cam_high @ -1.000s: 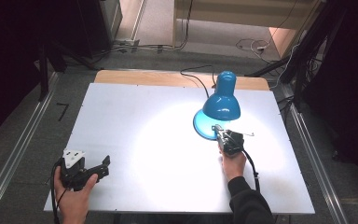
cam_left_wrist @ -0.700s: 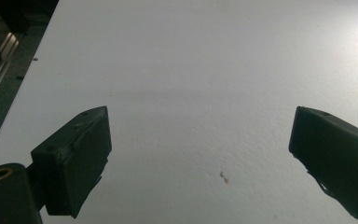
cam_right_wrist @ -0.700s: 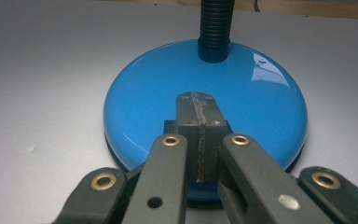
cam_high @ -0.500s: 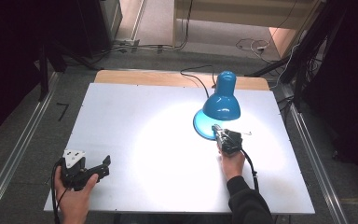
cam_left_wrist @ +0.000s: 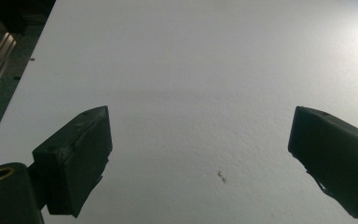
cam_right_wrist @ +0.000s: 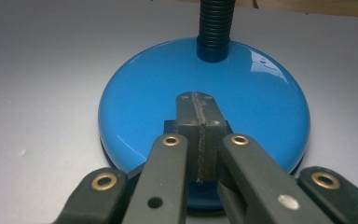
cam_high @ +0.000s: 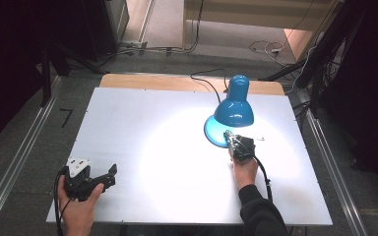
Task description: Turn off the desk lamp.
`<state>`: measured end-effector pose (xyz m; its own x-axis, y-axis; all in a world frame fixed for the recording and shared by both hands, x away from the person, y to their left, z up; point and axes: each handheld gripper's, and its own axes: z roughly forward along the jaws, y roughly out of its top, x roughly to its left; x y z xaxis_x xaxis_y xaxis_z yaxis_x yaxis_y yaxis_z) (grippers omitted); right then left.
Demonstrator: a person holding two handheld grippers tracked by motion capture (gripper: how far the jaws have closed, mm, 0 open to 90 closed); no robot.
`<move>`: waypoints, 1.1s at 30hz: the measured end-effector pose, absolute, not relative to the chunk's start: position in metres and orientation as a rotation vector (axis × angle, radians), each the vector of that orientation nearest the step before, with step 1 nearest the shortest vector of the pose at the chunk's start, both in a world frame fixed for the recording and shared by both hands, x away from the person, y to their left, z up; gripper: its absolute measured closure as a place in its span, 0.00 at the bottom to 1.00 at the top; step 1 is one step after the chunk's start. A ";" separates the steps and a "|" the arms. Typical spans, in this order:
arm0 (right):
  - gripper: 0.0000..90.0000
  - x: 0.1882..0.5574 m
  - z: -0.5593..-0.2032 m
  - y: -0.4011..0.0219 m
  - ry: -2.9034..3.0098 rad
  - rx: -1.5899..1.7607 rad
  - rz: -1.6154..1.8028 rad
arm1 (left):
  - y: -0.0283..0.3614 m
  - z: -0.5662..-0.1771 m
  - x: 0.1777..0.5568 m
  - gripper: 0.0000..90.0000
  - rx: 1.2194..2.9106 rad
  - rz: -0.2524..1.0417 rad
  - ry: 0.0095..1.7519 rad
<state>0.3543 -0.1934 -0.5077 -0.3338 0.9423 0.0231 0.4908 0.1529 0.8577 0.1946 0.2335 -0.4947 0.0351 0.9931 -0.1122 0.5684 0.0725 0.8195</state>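
Observation:
A blue desk lamp stands lit on the white table (cam_high: 142, 123), its shade (cam_high: 235, 108) bent over its round base (cam_high: 212, 132). My right gripper (cam_high: 228, 134) is shut with nothing between its jaws. In the right gripper view its closed tips (cam_right_wrist: 196, 96) rest over the glossy blue base (cam_right_wrist: 140, 93), above a small dark block (cam_right_wrist: 169, 127) on it. The black ribbed neck (cam_right_wrist: 213, 28) rises behind. My left gripper (cam_high: 109, 176) lies near the table's front left corner. Its jaws (cam_left_wrist: 200, 149) stand wide open over bare table.
The lamp throws a bright pool of light across the table's middle. Its black cable (cam_high: 206, 81) runs off the back edge over a wooden strip (cam_high: 167, 82). Metal rails (cam_high: 15, 167) flank both sides of the table, and the surroundings are dark.
My right gripper has crept slightly forward onto the lamp base. The left gripper has stayed put.

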 end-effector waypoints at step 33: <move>0.98 0.362 -0.507 -0.191 1.889 1.378 1.082 | 0.235 -0.496 0.195 0.08 1.584 0.720 1.623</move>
